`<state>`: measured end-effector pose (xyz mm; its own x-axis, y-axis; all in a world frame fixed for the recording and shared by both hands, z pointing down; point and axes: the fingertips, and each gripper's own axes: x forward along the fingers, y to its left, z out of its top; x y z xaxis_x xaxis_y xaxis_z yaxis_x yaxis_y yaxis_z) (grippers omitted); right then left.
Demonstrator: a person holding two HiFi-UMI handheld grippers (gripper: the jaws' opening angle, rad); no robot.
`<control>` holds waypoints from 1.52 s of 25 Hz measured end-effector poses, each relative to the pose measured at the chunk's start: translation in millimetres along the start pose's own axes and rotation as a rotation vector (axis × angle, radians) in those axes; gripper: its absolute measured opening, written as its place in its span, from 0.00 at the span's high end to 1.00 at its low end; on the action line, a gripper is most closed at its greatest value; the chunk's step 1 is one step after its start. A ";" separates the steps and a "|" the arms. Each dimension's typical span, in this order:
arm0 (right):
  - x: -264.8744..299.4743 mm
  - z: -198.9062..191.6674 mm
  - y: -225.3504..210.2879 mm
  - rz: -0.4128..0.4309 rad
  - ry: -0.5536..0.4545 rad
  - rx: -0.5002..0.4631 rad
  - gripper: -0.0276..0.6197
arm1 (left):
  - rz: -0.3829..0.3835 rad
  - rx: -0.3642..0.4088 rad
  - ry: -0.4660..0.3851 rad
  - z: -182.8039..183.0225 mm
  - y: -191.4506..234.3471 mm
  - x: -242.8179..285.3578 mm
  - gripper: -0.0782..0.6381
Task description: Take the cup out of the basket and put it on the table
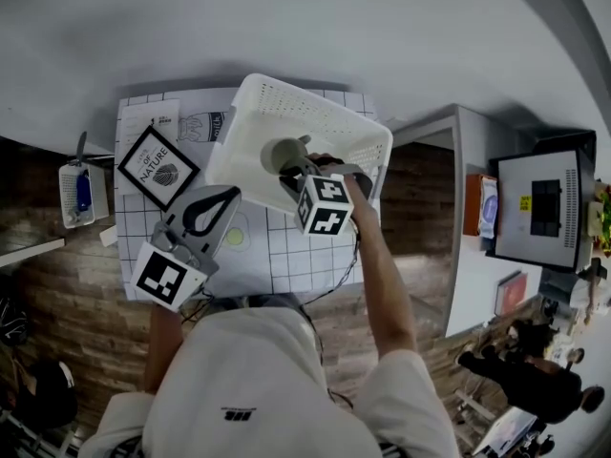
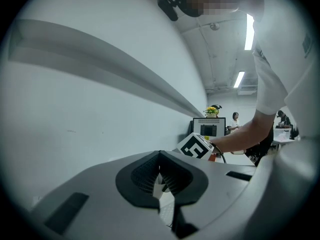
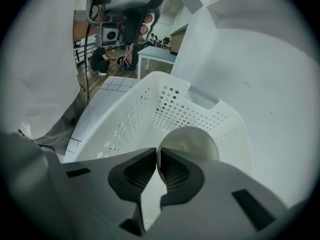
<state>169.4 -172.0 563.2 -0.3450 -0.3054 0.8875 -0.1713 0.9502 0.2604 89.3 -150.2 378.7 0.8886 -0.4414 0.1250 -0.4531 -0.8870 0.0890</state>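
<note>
Closest to its own camera, the right gripper (image 3: pixel 157 156) is pinching the near rim of the cup (image 3: pixel 192 141), one pad inside the mouth and the other outside, the jaws standing only a rim's thickness apart. The pale cup is lying tipped over, its open mouth facing back toward the jaws. It is sitting within the walls of the white perforated basket (image 3: pixel 125 124); I cannot tell whether it is resting on the basket's floor or hanging just clear of it.

From overhead, the cup (image 1: pixel 277 154) is showing near the basket's front side, with the right gripper (image 1: pixel 291 165) reaching in over the rim. The basket (image 1: pixel 325 117) is occupying the far right part of the grid-patterned table (image 1: pixel 286 256).

Just left of the basket, the left gripper (image 1: pixel 232 194) is hovering over the table, apart from both cup and basket. In its own view the left gripper (image 2: pixel 160 155) is pointing up toward a pale wall, its jaw tips meeting with nothing between them.

Farther left on the table, a framed card (image 1: pixel 158 168) is lying flat. Beyond the table's left edge a small tray (image 1: pixel 78 194) is sitting, and well off to the right a monitor (image 1: pixel 539 208) is standing.
</note>
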 end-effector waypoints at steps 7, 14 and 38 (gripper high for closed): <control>-22.4 12.8 9.3 -0.041 -0.005 -0.008 0.90 | 0.001 0.020 -0.012 3.6 -11.6 -16.6 0.88; -42.7 22.9 17.3 -0.083 -0.007 -0.008 0.90 | 0.017 0.032 -0.030 6.9 -19.6 -38.5 0.88; -97.6 50.7 49.8 -0.206 0.013 -0.040 0.90 | 0.012 0.066 -0.052 7.4 -55.2 -94.5 0.88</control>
<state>147.8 -98.0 470.2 -0.2947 -0.4934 0.8184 -0.2006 0.8693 0.4518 30.8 -60.5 354.7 0.8864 -0.4569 0.0744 -0.4596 -0.8878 0.0225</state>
